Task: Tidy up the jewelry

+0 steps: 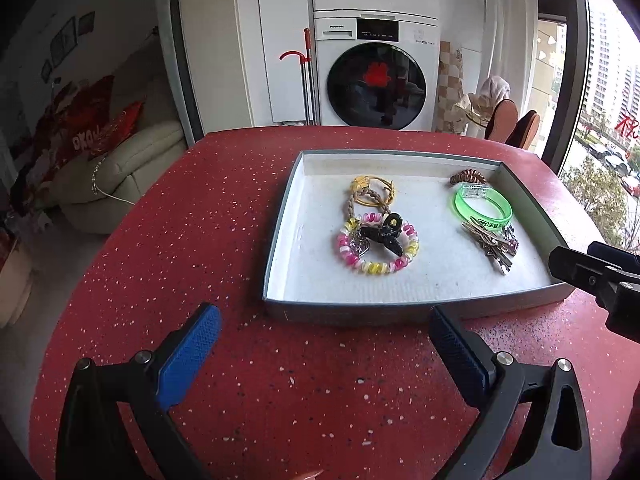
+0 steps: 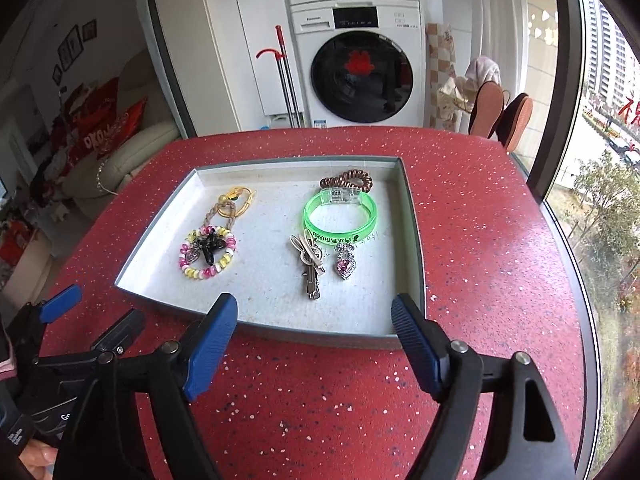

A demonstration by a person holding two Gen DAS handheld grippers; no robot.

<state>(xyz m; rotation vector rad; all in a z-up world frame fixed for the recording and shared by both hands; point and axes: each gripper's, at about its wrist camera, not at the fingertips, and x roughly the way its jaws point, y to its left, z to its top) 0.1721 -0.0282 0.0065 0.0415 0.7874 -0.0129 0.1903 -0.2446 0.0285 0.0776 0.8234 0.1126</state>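
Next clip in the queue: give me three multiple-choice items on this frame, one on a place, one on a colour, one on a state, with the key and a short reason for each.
1. Where does the black claw clip lie?
A. On the bare red table
B. On the multicoloured coil bracelet, inside the tray
C. Between the fingers of one gripper

2. What colour is the plastic bangle?
A. Green
B. Blue
C. Orange

3. How does the right gripper stand?
A. Shut on the silver hair clip
B. Shut with nothing in it
C. Open, nothing between its fingers

Key:
1 B: the clip rests across the bracelet, within the tray walls.
2 A: the bangle is translucent green, next to the brown coil tie.
3 C: its blue pads stand wide apart before the tray's near wall, and the silver hair clip lies untouched in the tray.
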